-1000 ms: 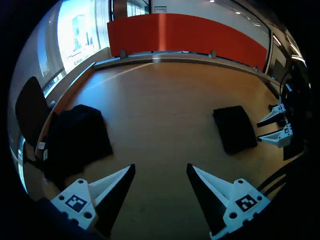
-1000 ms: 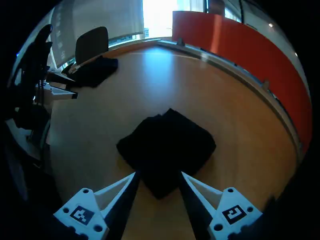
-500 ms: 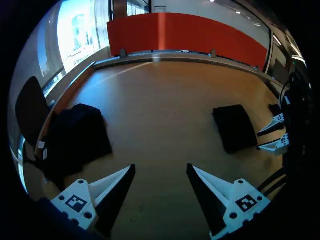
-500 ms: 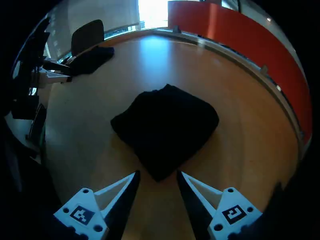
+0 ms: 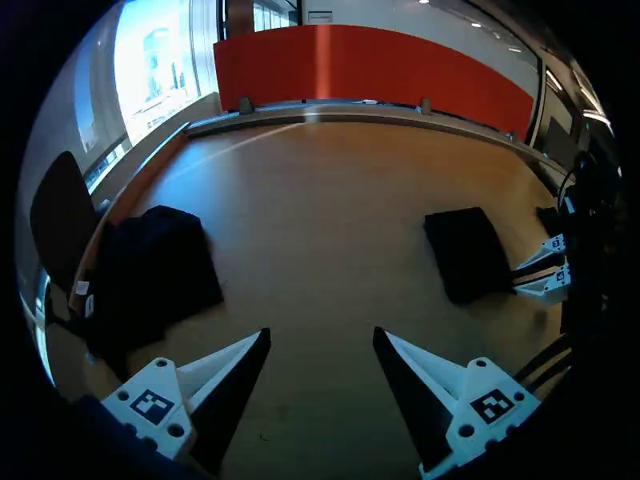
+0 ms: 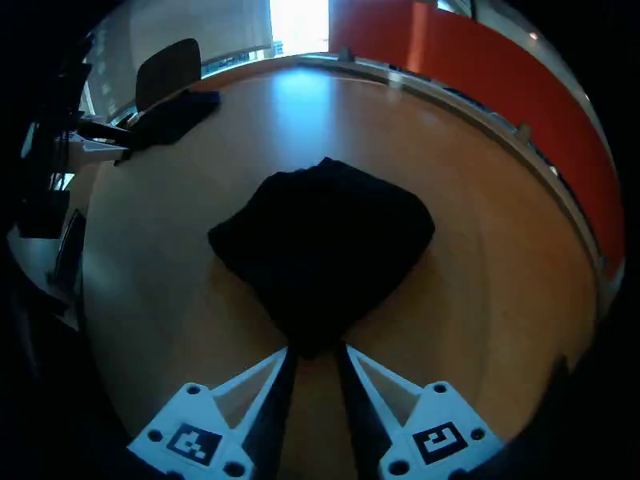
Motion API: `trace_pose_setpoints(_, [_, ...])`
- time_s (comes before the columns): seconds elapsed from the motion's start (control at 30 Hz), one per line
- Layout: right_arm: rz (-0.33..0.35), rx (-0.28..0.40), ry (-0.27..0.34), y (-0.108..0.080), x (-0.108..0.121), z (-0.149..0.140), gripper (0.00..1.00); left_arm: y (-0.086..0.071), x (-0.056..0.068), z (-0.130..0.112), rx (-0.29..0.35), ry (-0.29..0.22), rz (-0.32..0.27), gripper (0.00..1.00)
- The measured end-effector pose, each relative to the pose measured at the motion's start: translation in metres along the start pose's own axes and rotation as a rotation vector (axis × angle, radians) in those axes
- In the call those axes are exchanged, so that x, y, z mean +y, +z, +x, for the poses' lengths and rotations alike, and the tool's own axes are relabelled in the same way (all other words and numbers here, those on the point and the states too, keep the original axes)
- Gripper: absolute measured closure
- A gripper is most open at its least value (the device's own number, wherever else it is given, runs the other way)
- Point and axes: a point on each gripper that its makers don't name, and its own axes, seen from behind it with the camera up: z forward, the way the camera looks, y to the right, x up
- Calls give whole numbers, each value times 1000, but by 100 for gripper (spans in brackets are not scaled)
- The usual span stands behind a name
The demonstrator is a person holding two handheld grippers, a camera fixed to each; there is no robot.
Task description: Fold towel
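Note:
A folded black towel [image 6: 324,240] lies on the wooden table [image 6: 472,264], its near corner between the tips of my right gripper [image 6: 316,352]. The fingers have drawn in and press on that corner. In the left gripper view the same towel [image 5: 466,253] sits at the right, with the right gripper [image 5: 538,274] at its near edge, fingers close together. My left gripper [image 5: 320,336] hovers open above bare table [image 5: 320,208], nothing between its fingers. The left gripper's white fingers [image 6: 100,140] also show at the far left of the right gripper view.
A heap of dark cloth [image 5: 152,272] lies at the table's left edge beside a dark chair [image 5: 58,216]. A red partition [image 5: 368,68] runs along the far edge. The heap [image 6: 172,116] and chair [image 6: 168,72] also appear far off in the right gripper view.
The right gripper's fingers have narrowed from open to pinching the towel's near corner. The left gripper has stayed still and open.

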Motion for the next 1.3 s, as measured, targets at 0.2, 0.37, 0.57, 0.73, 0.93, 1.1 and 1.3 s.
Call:
trace_pose_setpoints(0.2, [1, 2, 19, 0, 1, -1, 94, 0, 1, 0, 0, 1, -1, 5])
trace_pose_setpoints(0.37, [4, 18, 30, -1, 1, 0, 95, 1, 2, -1, -1, 4, -2, 5])
trace_pose_setpoints(0.57, [-1, 44, 23, -7, 1, 9, 95, 2, 3, 1, 0, 7, -6, 5])
trace_pose_setpoints(0.73, [-11, 99, 6, -23, 4, 34, 95, 3, 5, 6, 10, 8, -10, 5])
trace_pose_setpoints(0.93, [-38, 173, -30, -48, 14, 76, 95, 5, 9, 17, 30, 9, -21, 5])
trace_pose_setpoints(1.1, [-57, 241, -57, -72, 22, 115, 95, 5, 13, 28, 52, 16, -32, 5])
trace_pose_setpoints(1.3, [-73, 315, -77, -104, 30, 155, 95, 3, 16, 39, 76, 21, -40, 5])
